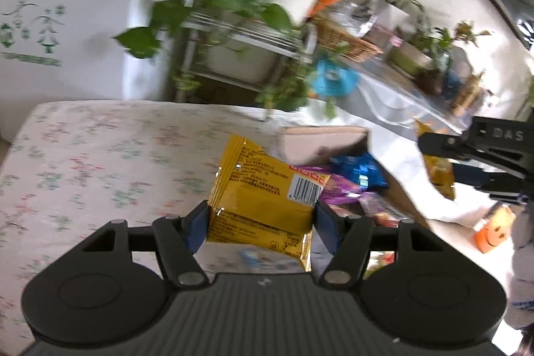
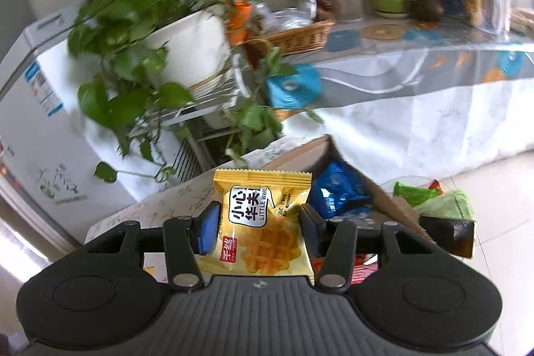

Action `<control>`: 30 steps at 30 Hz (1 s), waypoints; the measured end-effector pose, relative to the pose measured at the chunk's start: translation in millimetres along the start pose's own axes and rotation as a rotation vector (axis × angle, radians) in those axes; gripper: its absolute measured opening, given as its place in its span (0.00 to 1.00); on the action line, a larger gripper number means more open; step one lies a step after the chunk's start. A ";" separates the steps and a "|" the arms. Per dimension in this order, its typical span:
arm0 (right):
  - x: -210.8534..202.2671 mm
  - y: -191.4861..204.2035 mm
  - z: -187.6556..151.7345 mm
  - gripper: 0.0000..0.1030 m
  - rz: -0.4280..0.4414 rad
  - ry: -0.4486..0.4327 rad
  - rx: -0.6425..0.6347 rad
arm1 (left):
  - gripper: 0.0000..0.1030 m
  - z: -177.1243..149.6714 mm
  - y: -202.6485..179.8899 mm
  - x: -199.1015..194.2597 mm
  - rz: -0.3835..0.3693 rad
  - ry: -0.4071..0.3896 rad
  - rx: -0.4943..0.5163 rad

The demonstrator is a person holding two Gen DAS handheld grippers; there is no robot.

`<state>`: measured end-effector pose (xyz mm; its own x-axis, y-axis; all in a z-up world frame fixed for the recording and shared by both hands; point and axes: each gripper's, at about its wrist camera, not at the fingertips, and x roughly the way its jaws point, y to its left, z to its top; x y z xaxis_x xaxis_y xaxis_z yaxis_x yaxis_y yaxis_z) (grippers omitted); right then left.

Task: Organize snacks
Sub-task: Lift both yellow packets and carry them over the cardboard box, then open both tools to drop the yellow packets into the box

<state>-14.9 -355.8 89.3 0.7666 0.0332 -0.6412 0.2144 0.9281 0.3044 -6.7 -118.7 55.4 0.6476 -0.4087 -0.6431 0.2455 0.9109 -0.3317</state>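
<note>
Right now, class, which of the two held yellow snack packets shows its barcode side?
The left gripper's packet: barcode faces the camera. The right gripper's packet shows its waffle-picture front.

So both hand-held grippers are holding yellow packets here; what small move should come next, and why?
Probably carry the right hand-held gripper forward over the cardboard box before releasing. Its waffle packet is clamped and lifted, and the box ahead already holds a blue packet. The left hand-held gripper grips two yellow packets and could follow.
</note>
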 end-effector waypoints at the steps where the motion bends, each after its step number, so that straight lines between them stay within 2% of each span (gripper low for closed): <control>1: -1.8 -6.5 0.7 0.56 -0.003 0.000 0.015 | 0.63 -1.4 -8.3 1.4 -0.015 0.004 0.006; 9: -10.6 -41.8 1.0 0.56 -0.023 0.014 0.122 | 0.63 -18.3 -66.9 15.9 -0.132 0.056 0.076; 16: -10.3 -53.2 -0.3 0.56 -0.022 0.033 0.167 | 0.63 -29.4 -97.8 31.3 -0.149 0.100 0.130; 20: -7.8 -59.6 0.5 0.58 -0.033 0.041 0.208 | 0.69 -30.5 -106.8 38.4 -0.158 0.128 0.145; 22: -7.5 -63.8 1.4 0.65 -0.029 0.039 0.235 | 0.78 -29.4 -109.7 38.4 -0.151 0.136 0.153; 23: -7.4 -65.6 2.1 0.72 -0.022 0.039 0.250 | 0.83 -28.7 -108.2 36.6 -0.147 0.132 0.149; 24: -7.7 -67.4 2.3 0.77 -0.016 0.037 0.266 | 0.84 -28.1 -106.2 34.1 -0.147 0.124 0.146; 30: -9.7 -71.3 2.6 0.78 0.033 0.033 0.312 | 0.85 -27.0 -74.2 13.9 -0.084 0.075 0.104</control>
<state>-36.0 -423.2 75.7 0.7571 0.0787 -0.6486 0.3689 0.7678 0.5238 -35.4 -193.6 52.4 0.5668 -0.4831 -0.6674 0.3727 0.8728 -0.3152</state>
